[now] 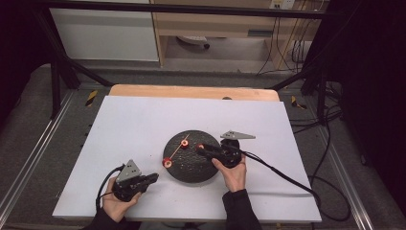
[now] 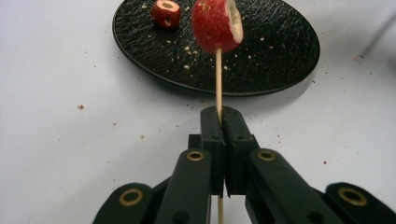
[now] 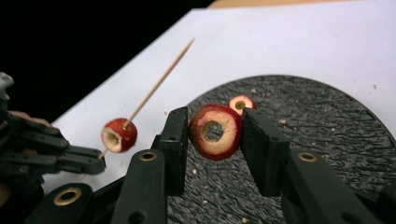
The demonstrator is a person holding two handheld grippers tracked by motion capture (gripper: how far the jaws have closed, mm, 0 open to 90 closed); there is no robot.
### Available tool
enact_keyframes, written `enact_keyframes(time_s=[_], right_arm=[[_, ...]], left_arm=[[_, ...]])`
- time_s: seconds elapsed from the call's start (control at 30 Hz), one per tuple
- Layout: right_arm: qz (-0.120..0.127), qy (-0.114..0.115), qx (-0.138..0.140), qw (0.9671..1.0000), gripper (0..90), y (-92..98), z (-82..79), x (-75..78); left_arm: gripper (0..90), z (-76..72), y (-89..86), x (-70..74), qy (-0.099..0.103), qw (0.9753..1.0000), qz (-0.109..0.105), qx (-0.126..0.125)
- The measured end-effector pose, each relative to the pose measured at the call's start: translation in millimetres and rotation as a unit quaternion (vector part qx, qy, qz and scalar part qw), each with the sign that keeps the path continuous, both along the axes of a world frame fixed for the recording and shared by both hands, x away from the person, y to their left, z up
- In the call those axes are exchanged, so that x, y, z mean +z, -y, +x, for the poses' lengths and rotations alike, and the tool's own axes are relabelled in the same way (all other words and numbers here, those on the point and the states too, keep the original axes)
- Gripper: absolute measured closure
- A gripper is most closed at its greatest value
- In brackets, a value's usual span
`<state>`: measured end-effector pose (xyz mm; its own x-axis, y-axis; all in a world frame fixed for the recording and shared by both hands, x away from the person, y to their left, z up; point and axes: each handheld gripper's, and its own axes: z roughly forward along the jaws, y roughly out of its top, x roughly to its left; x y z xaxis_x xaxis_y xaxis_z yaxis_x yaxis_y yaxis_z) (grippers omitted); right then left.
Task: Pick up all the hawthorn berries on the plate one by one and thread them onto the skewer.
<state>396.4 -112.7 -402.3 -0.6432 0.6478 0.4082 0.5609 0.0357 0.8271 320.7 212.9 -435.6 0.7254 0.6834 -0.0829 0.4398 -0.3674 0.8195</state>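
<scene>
- The left tool [image 2: 218, 119] is clamped tight on a wooden skewer [image 2: 218, 79], near the left of the counter [image 1: 134, 124].
- One red fruit slice [image 2: 215, 25] sits threaded on that skewer, above the near rim of the black plate [image 2: 280, 51].
- The right tool [image 3: 212, 133] grips a second, cored fruit slice [image 3: 215, 132] by its sides, over the plate.
- A third slice [image 3: 242, 103] lies on the plate's far side.

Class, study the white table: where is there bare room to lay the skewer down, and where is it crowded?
Bare patches: the white table left of and beyond the black plate, and the strip right of the right gripper. Crowded: the plate, with a loose fruit piece, and the near edge by the left gripper holding the skewer.
</scene>
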Motion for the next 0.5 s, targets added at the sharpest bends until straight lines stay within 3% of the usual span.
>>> enact_keyframes(time_s=[0.13, 0.5], right_arm=[[0.043, 0.011, -0.024, 0.9987, 62.9, 1.1, -8.0, -3.5], [0.108, 0.034, -0.063, 0.9916, 62.9, 0.0, -12.8, -6.5]], left_arm=[[88.2, -1.1, 4.1, 1.1, -0.001, 1.0, 0.004, 0.002], [88.2, 0.3, 19.4, 6.3, 0.001, 0.9999, -0.014, 0.007]])
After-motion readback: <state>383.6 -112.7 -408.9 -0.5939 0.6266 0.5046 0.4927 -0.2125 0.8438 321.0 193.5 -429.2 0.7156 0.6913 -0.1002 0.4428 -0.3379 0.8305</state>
